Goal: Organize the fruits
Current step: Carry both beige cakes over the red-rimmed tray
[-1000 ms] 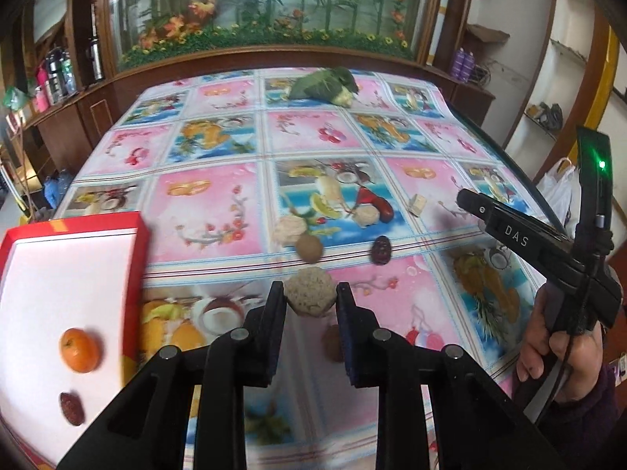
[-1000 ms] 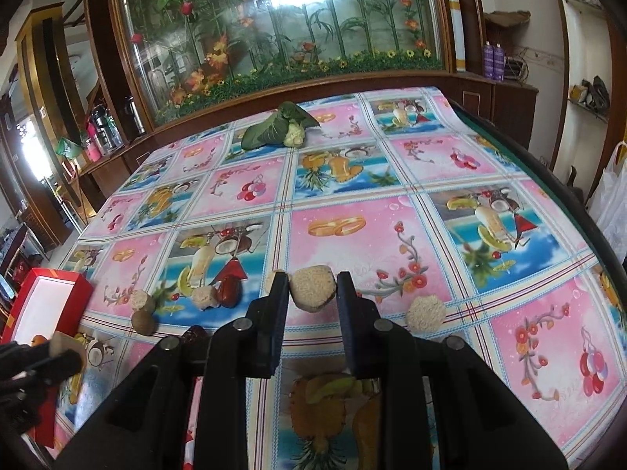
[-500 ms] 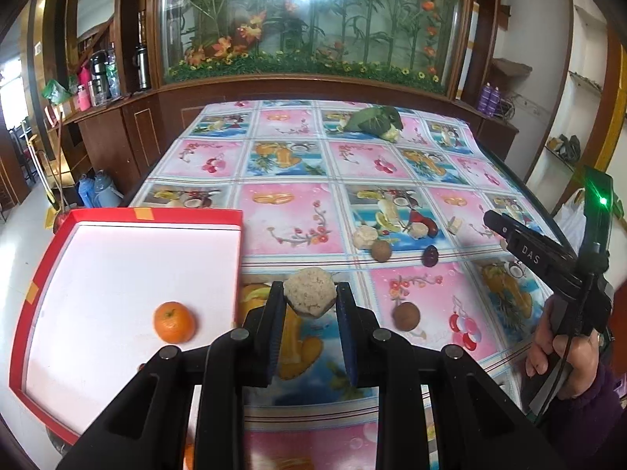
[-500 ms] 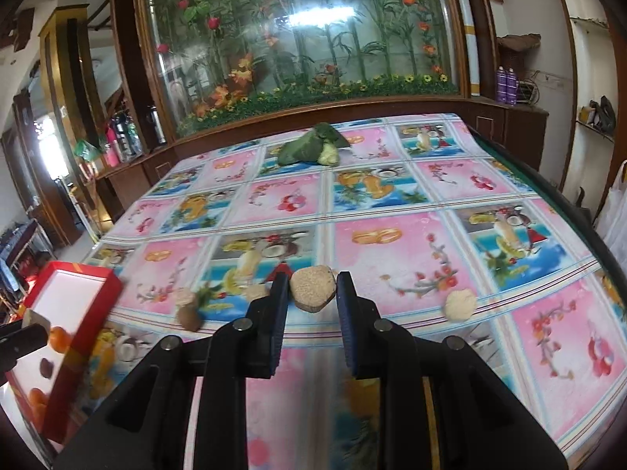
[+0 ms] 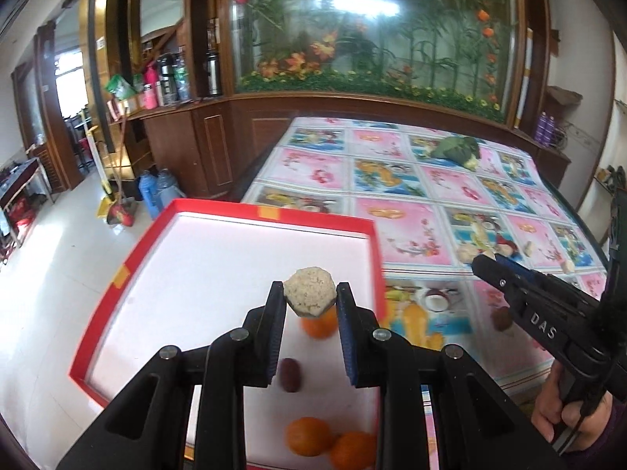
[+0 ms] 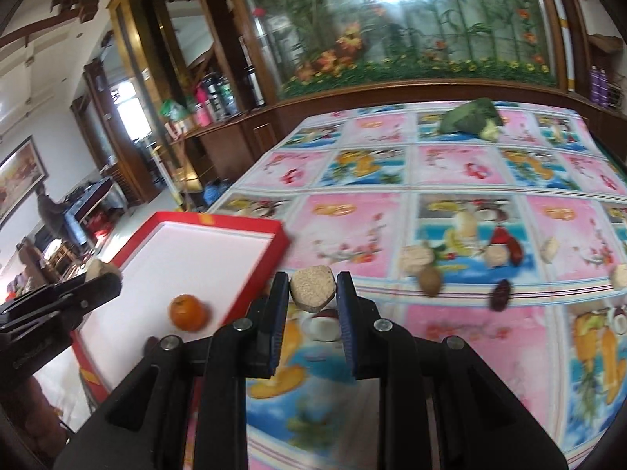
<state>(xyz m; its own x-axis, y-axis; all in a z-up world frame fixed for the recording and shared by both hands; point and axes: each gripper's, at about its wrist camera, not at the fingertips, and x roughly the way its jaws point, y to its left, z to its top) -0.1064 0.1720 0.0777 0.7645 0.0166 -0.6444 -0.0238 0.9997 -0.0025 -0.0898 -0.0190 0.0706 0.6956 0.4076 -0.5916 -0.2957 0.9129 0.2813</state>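
Oranges [image 5: 309,438] already lie in the red tray [image 5: 129,266]; each gripper clamps a beige lump, while several pieces [image 6: 430,281] wait on the table [image 6: 470,180].

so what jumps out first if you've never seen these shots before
Each gripper is shut on a beige lump: the left gripper holds one above the red tray, and the right gripper carries another over the bright fruit-print cloth. In the tray lie oranges and a dark fruit. Behind the table, a big glass case of flowers fills the wall.
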